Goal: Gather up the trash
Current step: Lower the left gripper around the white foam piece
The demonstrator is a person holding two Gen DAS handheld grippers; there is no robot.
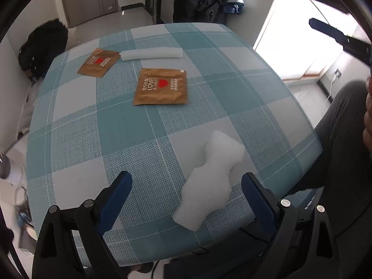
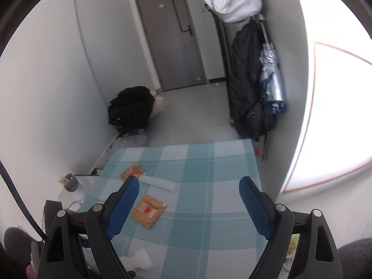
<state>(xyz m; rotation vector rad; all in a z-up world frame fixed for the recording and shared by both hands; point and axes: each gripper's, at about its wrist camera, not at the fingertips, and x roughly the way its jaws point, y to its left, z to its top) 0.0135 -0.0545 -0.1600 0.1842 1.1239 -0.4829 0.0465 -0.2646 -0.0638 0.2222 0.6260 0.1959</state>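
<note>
A crumpled white foam sheet (image 1: 211, 181) lies near the table's front edge, between the fingers of my open left gripper (image 1: 186, 181), closer to the right finger. Two brown paper packets (image 1: 161, 86) (image 1: 98, 62) and a white foam roll (image 1: 151, 53) lie farther back on the teal checked tablecloth (image 1: 93, 139). My right gripper (image 2: 188, 184) is open and empty, held high above the table; below it are the nearer packet (image 2: 148, 210), the farther packet (image 2: 132, 171), the roll (image 2: 160, 183) and the foam sheet (image 2: 141, 259). The right gripper's fingers (image 1: 330, 31) show at the left view's top right.
A black bag (image 2: 130, 109) sits on the floor by the left wall. Dark jackets and a backpack (image 2: 251, 81) hang at the back right. A grey cup with sticks (image 2: 69, 182) stands left of the table. The person's grey-trousered leg (image 1: 337, 139) is at the table's right.
</note>
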